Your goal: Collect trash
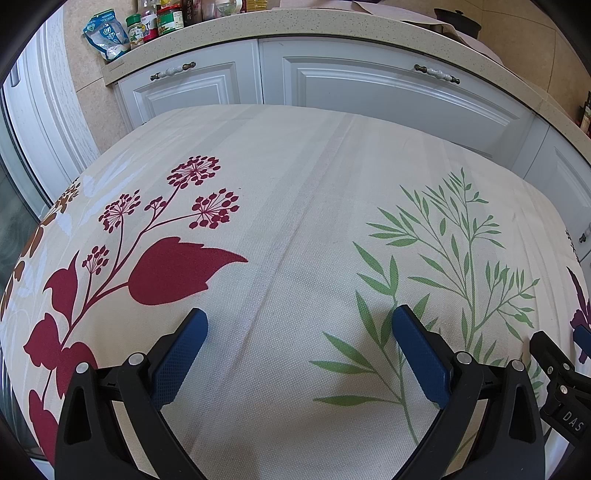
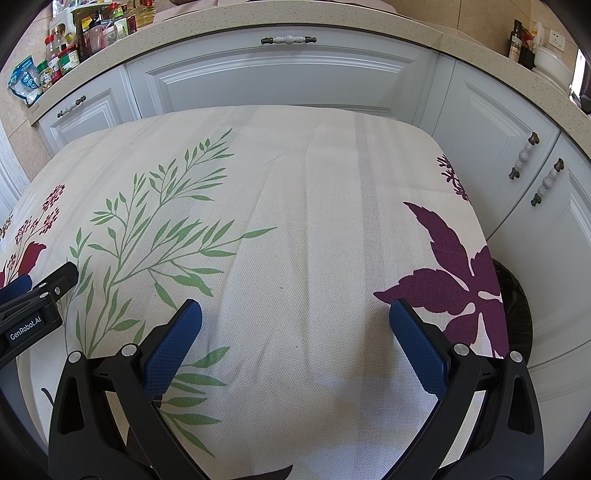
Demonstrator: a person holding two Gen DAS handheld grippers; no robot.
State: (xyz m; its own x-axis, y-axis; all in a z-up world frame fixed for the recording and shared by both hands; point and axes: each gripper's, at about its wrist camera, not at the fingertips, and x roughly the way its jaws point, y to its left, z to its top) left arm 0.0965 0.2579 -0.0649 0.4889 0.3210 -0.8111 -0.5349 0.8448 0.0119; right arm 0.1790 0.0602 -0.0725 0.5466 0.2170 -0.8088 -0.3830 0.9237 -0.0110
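Two hand-held grippers hover side by side over a table (image 2: 314, 221) covered in a cream cloth printed with plants. The left hand-held gripper (image 1: 299, 325) and the right hand-held gripper (image 2: 295, 314) both have their blue fingers spread wide, holding nothing. A dark trash bin (image 2: 515, 306) sits beside the table's right edge; no loose trash shows.

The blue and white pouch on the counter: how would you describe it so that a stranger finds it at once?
Look at the speckled stone counter above the white cabinet doors, and follow it to its left end. There, beside a cluster of jars with green lids, the blue and white pouch leans at the very corner. It is the only soft, crinkled packet; its neighbours are rigid jars and bottles.
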